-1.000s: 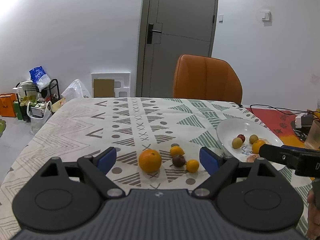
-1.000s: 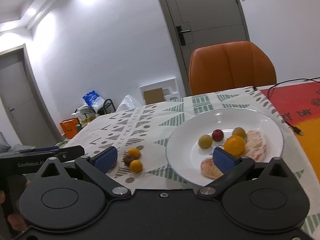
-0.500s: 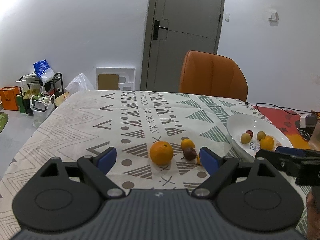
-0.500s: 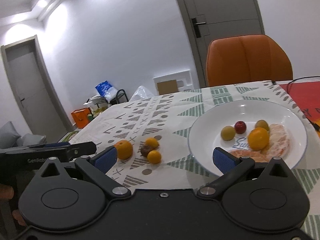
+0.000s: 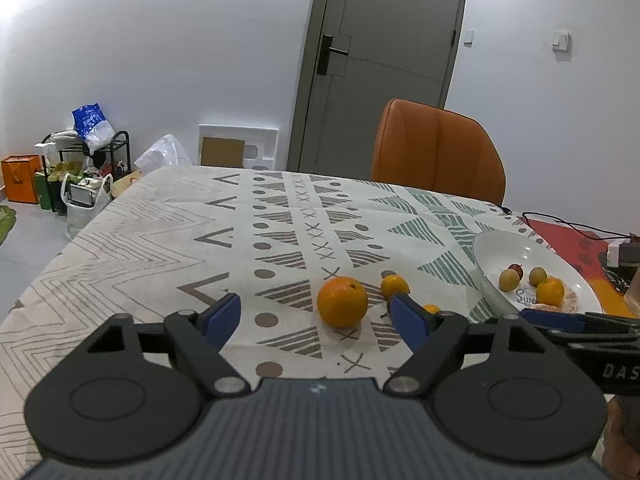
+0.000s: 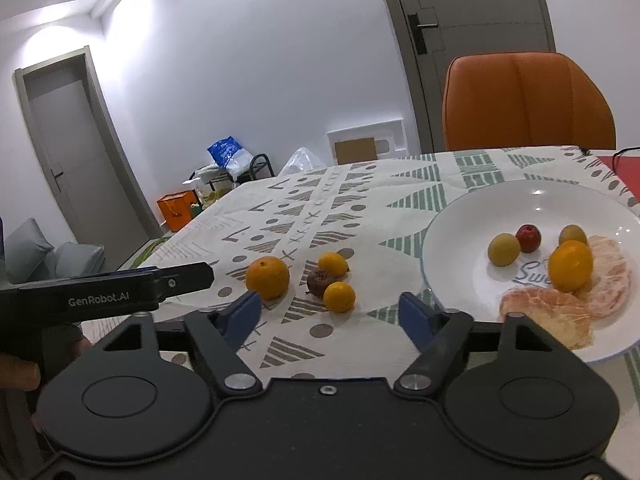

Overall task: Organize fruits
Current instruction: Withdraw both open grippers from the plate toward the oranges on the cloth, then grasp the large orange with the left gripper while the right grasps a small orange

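Round orange fruit (image 5: pixel 342 307) on patterned surface (image 5: pixel 160 248), lined up between closing left tool (image 5: pixel 316 318) pads for pickup; nothing gripped. Right tool (image 6: pixel 330 316) closing, empty, beside white plate (image 6: pixel 460 240).

1. Wide bare tablecloth (image 5: pixel 168 240) left of and beyond the big orange (image 5: pixel 342 307): open to pass.
2. Ahead, tight cluster: two small oranges (image 6: pixel 333 263) and a dark fruit (image 6: pixel 319 282), narrow gaps.
3. On the right, plate (image 6: pixel 452 264) rim raised, fruit inside.
4. Left gripper (image 5: pixel 316 322) and right gripper (image 6: pixel 330 318) close side by side, jaws closing, nothing between.
5. Chair (image 5: pixel 436 148) blocking the far edge.
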The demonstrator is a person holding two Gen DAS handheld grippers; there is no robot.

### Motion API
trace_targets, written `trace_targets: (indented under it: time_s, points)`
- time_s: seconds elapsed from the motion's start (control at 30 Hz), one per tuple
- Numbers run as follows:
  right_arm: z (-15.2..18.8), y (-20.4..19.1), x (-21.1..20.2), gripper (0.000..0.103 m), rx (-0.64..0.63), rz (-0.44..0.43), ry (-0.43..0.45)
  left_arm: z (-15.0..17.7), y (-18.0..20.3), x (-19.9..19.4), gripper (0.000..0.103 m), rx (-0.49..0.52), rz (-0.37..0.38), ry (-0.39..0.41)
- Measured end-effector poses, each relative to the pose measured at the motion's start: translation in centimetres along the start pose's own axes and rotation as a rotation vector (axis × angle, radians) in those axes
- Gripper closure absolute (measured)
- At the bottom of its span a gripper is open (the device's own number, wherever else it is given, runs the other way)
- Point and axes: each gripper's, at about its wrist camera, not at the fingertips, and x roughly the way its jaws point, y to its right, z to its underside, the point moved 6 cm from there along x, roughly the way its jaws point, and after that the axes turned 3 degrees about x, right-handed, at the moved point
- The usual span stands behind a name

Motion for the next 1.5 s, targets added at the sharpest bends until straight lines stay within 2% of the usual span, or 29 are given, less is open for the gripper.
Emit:
trace_targets:
  time_s: [0.4, 0.6, 0.73, 1.1, 1.2, 1.27, 1.3, 1.4, 1.5]
  points:
    - [0.1, 0.1, 2.6, 0.056, -0.01, 0.006, -0.058, 0.2, 0.1, 2.4, 0.03, -0.006, 0.025, -0.031]
    - [-0.1, -0.3, 3.9, 0.056, -0.032, 0.011, -0.078, 0.1, 0.3, 3.7, 0.033, -0.014, 0.038, -0.048]
    - [-0.2, -0.5, 4.7, 0.062, -0.047, 0.023, -0.092, 0.1, 0.4, 4.5, 0.035, -0.02, 0.048, -0.06]
    - [-0.5, -0.7, 6.0, 0.066, -0.083, 0.047, -0.118, 0.3, 0.1, 6.4, 0.042, -0.047, 0.071, -0.095]
    - [-0.5, -0.7, 6.4, 0.071, -0.096, 0.055, -0.129, 0.5, 0.0, 6.8, 0.051, -0.061, 0.085, -0.113]
    - [-0.5, -0.8, 6.6, 0.072, -0.104, 0.056, -0.136, 0.5, 0.0, 7.0, 0.063, -0.071, 0.106, -0.12]
    - [-0.5, -0.9, 6.7, 0.074, -0.111, 0.06, -0.139, 0.5, 0.0, 6.9, 0.065, -0.076, 0.121, -0.121]
    - [-0.4, -1.1, 6.9, 0.08, -0.125, 0.066, -0.149, 0.4, -0.2, 6.7, 0.065, -0.074, 0.109, -0.118]
    - [-0.4, -1.4, 6.8, 0.081, -0.154, 0.075, -0.148, 0.1, -0.3, 6.3, 0.066, -0.073, 0.11, -0.111]
